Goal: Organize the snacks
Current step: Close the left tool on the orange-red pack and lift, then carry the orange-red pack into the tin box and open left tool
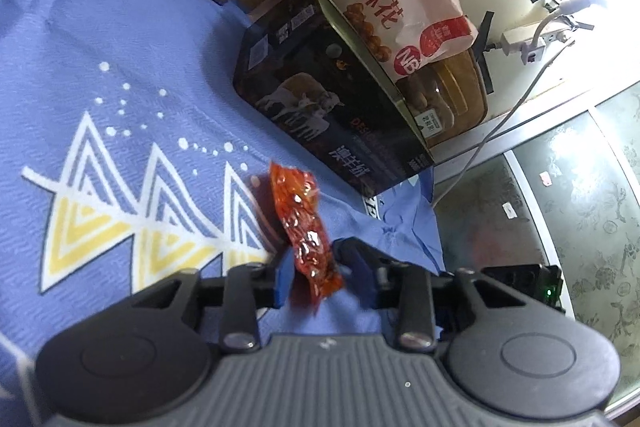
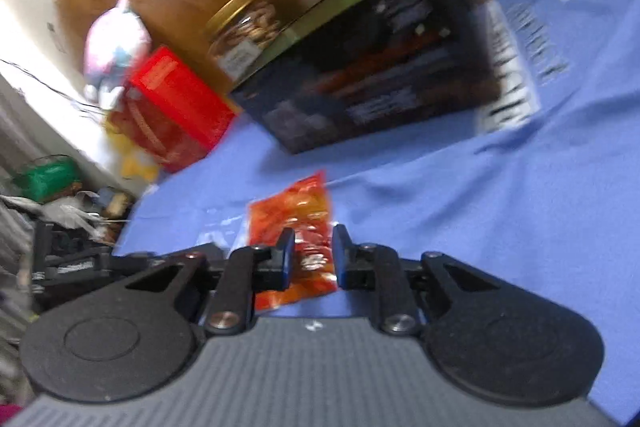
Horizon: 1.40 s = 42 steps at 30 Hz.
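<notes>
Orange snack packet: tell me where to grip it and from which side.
Grip the orange snack packet across its narrow width near the near end, coming in along its length. It is long, thin and crinkly; the left gripper already has fingers on both sides there.
</notes>
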Each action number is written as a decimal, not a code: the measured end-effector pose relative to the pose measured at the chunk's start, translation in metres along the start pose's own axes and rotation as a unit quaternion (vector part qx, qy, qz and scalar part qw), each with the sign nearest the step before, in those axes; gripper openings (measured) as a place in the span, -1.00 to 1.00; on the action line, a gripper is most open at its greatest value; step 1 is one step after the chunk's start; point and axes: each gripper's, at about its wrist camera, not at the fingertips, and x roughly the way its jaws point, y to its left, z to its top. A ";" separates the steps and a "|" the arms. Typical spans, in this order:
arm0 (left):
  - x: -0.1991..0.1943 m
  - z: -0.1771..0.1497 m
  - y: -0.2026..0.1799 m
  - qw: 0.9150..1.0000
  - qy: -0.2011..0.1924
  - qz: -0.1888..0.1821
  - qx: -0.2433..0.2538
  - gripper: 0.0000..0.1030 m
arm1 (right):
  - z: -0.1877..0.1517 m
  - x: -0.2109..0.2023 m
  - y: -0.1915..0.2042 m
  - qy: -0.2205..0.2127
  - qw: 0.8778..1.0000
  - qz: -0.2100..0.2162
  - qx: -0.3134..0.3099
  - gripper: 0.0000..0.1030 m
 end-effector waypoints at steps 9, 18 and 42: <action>-0.001 0.003 0.001 1.000 0.002 -0.006 0.001 -0.77 | -0.014 -0.006 -0.006 -0.010 0.993 0.099 0.068 -0.87; 0.004 0.012 0.007 0.999 0.009 -0.022 -0.031 -0.71 | -0.016 -0.016 -0.013 -0.057 0.994 0.033 0.089 -0.75; 0.007 0.025 -0.005 0.997 0.003 -0.062 -0.055 -0.80 | -0.017 -0.032 -0.027 -0.109 0.986 0.075 0.098 -0.08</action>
